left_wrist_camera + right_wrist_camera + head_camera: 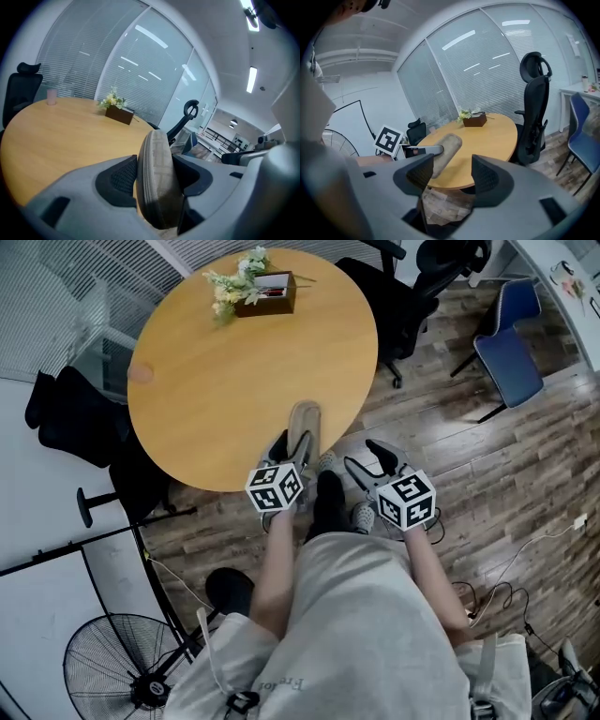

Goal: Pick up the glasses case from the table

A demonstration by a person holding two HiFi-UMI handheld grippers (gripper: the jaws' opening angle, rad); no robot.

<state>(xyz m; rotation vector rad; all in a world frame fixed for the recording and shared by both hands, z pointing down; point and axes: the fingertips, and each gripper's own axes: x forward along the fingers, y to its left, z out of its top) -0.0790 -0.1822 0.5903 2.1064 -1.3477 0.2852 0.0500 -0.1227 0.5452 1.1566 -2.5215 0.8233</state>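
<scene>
The glasses case (303,426) is a long beige fabric case standing on its edge between the jaws of my left gripper (293,444), which is shut on its near end. In the left gripper view the case (157,168) fills the gap, and both pads press its sides. It is held over the near edge of the round wooden table (234,381), its far end pointing across the top. My right gripper (373,461) hovers over the floor just right of the table, open with nothing in it. From there the case (443,151) shows to its left, above the table edge.
A dark box with flowers (265,293) sits at the table's far side and a pink cup (141,374) at its left rim. Black office chairs (412,287) and a blue chair (511,352) stand to the right, another black chair (70,413) to the left, and a fan (122,662) on the floor.
</scene>
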